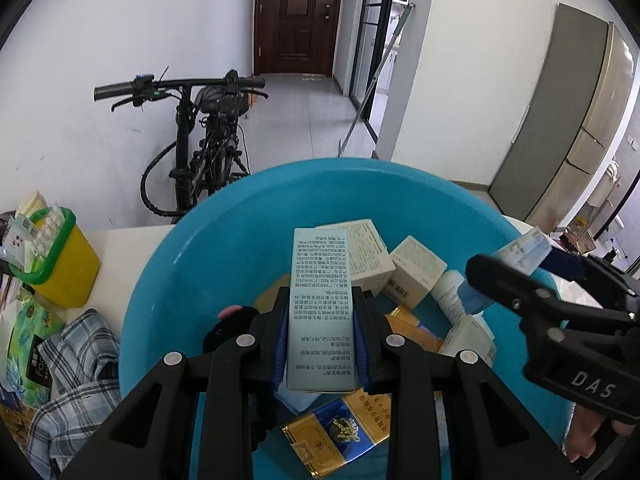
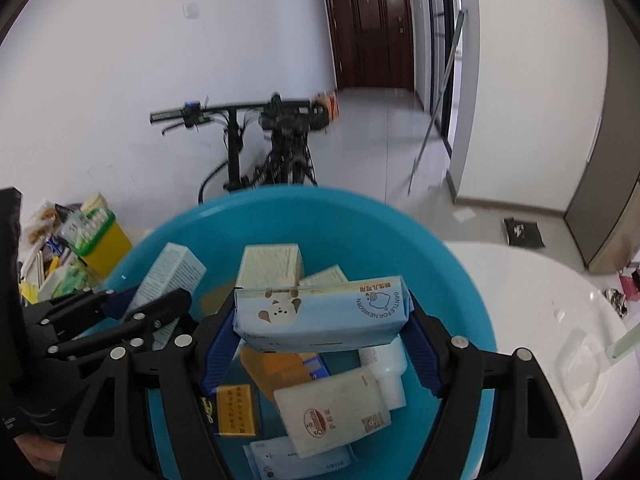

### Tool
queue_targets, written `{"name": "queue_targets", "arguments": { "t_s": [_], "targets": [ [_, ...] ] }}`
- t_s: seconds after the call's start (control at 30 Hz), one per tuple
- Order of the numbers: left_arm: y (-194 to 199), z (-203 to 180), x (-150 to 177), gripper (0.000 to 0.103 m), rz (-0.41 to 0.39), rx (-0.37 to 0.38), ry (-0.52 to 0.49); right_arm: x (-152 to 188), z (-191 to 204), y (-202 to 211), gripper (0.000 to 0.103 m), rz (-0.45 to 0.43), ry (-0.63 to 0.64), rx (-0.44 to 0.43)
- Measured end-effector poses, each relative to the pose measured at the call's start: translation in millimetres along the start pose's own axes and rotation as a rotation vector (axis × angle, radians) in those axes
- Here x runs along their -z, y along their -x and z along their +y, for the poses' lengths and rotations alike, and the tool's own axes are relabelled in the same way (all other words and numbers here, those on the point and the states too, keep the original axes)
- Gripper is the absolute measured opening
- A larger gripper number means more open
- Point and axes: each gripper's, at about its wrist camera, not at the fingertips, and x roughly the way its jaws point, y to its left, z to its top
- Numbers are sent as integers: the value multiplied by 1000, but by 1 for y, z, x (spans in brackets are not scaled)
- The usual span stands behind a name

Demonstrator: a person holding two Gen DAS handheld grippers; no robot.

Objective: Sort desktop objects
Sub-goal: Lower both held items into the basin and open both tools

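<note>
A big blue basin [image 1: 188, 264] [image 2: 448, 288] holds several boxes, packets and a white bottle [image 1: 450, 292]. Over it, my left gripper [image 1: 320, 300] is shut on a tall pale-green printed box [image 1: 318, 312], held upright between its blue pads. My right gripper [image 2: 322, 312] is shut on a light-blue tissue pack [image 2: 324, 316] with a puppy print, held crosswise above the basin. Each gripper shows in the other's view: the right gripper [image 1: 520, 276] at the right edge with the pack, the left gripper [image 2: 132, 304] at the left with the pale-green box [image 2: 172, 272].
A yellow bin with a green rim [image 1: 60, 264] [image 2: 104, 240] stuffed with packets stands left of the basin on the white table [image 2: 540, 292]. Checked cloth [image 1: 76, 364] lies at front left. A bicycle [image 1: 200, 152] leans on the wall behind; a fridge [image 1: 576, 120] stands right.
</note>
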Motion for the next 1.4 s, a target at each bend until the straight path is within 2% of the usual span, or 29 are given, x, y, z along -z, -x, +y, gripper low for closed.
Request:
{"name": "queue_targets", "arguments": {
  "t_s": [0.13,0.63,0.67,0.7,0.73,0.8,0.97,1.2,1.4],
  "targets": [
    [-6,7,-2,29,20,3,15,2,-1,-3,73,22,4,0],
    [-3,5,-5,29,6,2,27,-3,2,1,73,-3,20,7],
    [-3,5,-5,31,9,0,28,-3,2,1,73,-3,19,7],
    [-4,5,-6,42,10,-8,29,-2,1,2,73,-4,19,8],
    [-3,5,-7,62,6,-14,31,-3,1,2,73,-4,19,8],
    [1,6,-8,71,-14,-11,33,-3,1,2,73,-5,20,7],
    [9,7,-9,71,-37,-11,36,-3,0,2,73,-10,19,8],
    [6,7,-8,71,-25,-36,38,-3,0,0,73,0,21,9],
    [8,8,-8,71,-36,-53,36,-3,-7,-5,76,16,-17,-6]
  ]
}}
